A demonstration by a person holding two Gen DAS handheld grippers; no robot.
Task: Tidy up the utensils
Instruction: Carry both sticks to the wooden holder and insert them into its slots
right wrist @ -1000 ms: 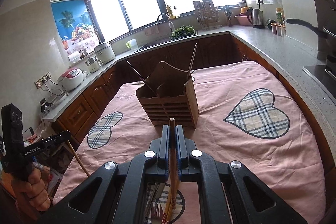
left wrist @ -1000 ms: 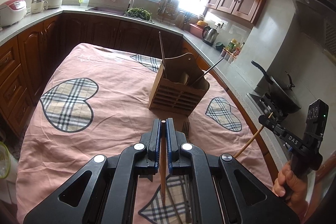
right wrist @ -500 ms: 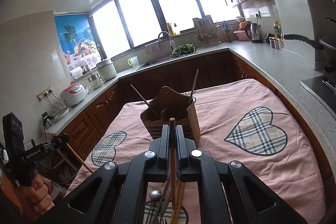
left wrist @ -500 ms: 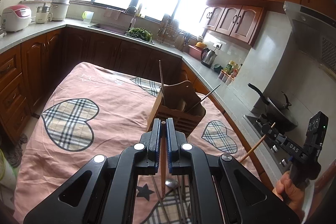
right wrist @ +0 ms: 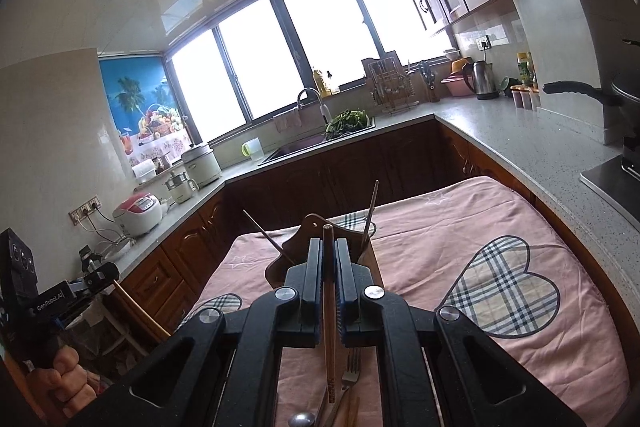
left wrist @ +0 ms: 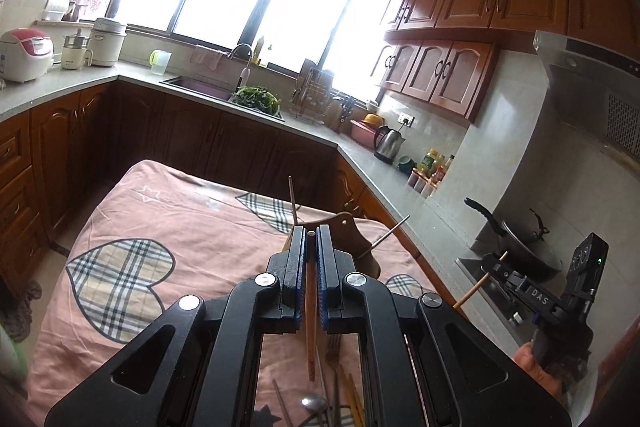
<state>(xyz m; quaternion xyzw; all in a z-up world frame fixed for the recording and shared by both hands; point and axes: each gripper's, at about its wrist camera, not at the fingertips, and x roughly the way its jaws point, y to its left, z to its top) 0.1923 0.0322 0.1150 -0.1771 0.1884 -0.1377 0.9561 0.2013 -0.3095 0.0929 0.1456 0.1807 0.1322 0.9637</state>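
Observation:
My left gripper point(left wrist: 311, 239) is shut on a wooden chopstick point(left wrist: 310, 327) that hangs down between its pads. My right gripper point(right wrist: 329, 245) is shut on another wooden chopstick point(right wrist: 329, 327) in the same way. Just beyond both sets of fingertips stands the wooden utensil holder point(left wrist: 352, 227) point(right wrist: 298, 243), mostly hidden by the grippers, with two chopsticks sticking up out of it. Loose utensils lie on the pink cloth below: a spoon point(left wrist: 314, 402), a fork point(right wrist: 351, 367) and more chopsticks point(left wrist: 354, 401). Each view catches the other gripper at its edge, held in a hand.
The table is covered by a pink cloth point(left wrist: 160, 227) with plaid hearts. Wooden cabinets and grey counters ring it, with a sink point(left wrist: 200, 85), a kettle point(left wrist: 388, 143) and a rice cooker point(left wrist: 24, 53). A black wok point(left wrist: 520, 239) sits on the stove at right.
Both grippers have risen and tilted up with their chopsticks, so the holder sank behind the fingers and more window and ceiling shows. The loose utensils have come into sight below.

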